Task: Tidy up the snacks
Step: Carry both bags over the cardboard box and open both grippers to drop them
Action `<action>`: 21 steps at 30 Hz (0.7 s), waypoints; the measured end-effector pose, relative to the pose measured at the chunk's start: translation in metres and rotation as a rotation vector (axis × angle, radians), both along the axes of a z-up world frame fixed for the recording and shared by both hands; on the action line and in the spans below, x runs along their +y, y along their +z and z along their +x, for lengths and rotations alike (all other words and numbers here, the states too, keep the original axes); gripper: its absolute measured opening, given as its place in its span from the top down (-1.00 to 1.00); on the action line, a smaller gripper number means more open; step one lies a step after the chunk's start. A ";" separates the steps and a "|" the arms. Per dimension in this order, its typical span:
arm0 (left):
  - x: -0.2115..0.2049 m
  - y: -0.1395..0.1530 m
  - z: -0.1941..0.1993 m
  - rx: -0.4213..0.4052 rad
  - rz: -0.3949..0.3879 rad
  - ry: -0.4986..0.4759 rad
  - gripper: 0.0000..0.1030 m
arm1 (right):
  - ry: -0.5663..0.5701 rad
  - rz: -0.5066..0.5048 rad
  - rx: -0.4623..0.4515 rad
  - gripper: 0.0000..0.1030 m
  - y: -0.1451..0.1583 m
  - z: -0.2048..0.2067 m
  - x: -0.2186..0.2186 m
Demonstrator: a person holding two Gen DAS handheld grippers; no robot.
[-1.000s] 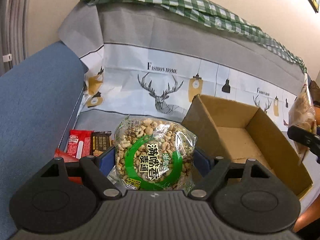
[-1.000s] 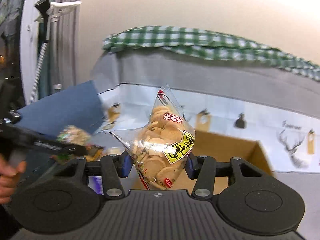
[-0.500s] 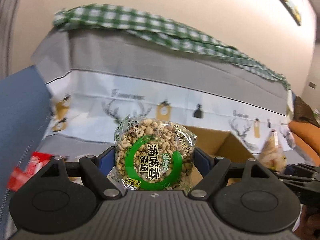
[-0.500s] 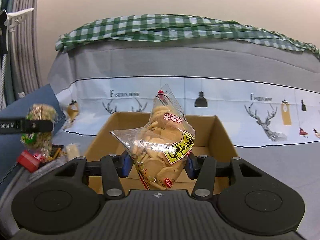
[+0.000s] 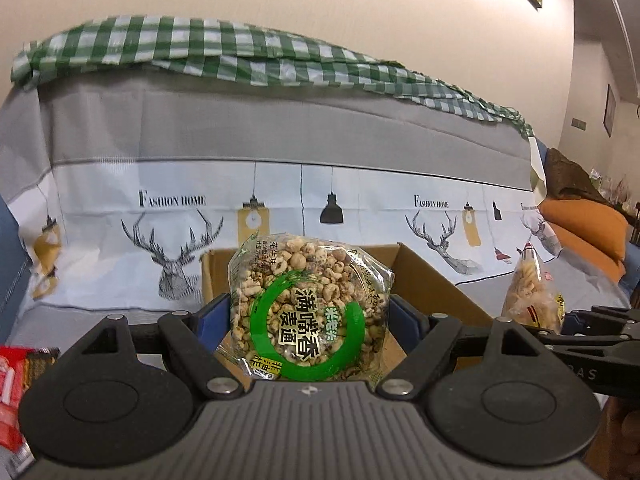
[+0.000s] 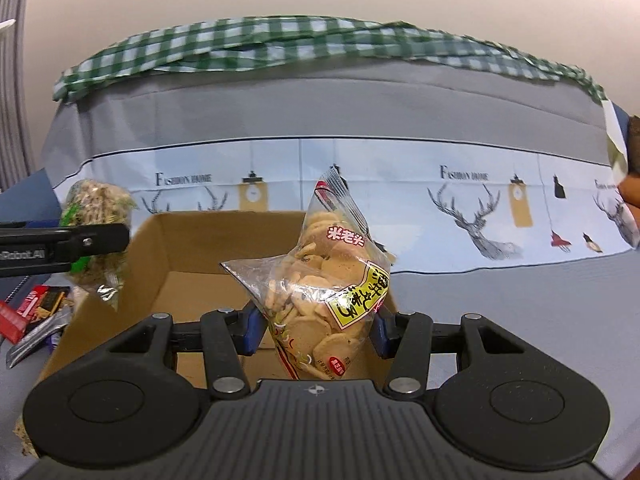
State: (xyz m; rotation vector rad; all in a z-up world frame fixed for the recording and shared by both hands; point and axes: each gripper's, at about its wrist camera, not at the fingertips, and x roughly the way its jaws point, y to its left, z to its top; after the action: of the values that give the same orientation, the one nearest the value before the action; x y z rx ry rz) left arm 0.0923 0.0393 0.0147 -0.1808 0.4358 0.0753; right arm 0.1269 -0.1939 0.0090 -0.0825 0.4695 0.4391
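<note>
My left gripper [image 5: 310, 314] is shut on a clear bag of puffed grain snack with a green ring label [image 5: 306, 308], held above the near edge of an open cardboard box [image 5: 432, 280]. My right gripper [image 6: 314, 330] is shut on a clear bag of round crackers with a yellow label [image 6: 324, 292], held over the same box [image 6: 160, 248]. The cracker bag also shows at the right of the left wrist view [image 5: 530, 292]. The grain bag and the left gripper also show at the left of the right wrist view [image 6: 96, 228]. The box floor looks bare.
Red and dark snack packets [image 6: 36, 308] lie left of the box on the grey cloth; they also show in the left wrist view [image 5: 16, 384]. A deer-print cloth [image 5: 304, 208] and green check cloth [image 5: 240, 52] cover the sofa back. An orange cushion [image 5: 584, 228] is at the right.
Both grippers have swung toward the box with their bags. The left one moved right from the packet pile; the right one now holds its bag over the box interior.
</note>
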 end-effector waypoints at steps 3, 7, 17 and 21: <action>-0.006 0.000 0.001 -0.001 0.015 -0.025 -0.66 | -0.007 0.001 0.002 -0.02 -0.001 0.004 -0.001; -0.009 0.001 0.002 -0.012 -0.001 -0.039 -0.66 | -0.002 -0.002 -0.002 -0.02 -0.001 0.004 0.005; -0.008 0.000 0.005 0.006 -0.038 -0.045 -0.67 | 0.025 -0.037 -0.014 -0.02 -0.001 0.003 0.020; -0.008 0.001 0.006 0.005 -0.044 -0.046 -0.67 | 0.024 -0.039 -0.010 -0.03 -0.002 0.005 0.019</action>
State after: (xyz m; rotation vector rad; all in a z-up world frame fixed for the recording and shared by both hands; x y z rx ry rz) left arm 0.0979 0.0314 0.0158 -0.2138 0.4468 0.0214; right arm 0.1319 -0.1750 0.0071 -0.1283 0.4679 0.4530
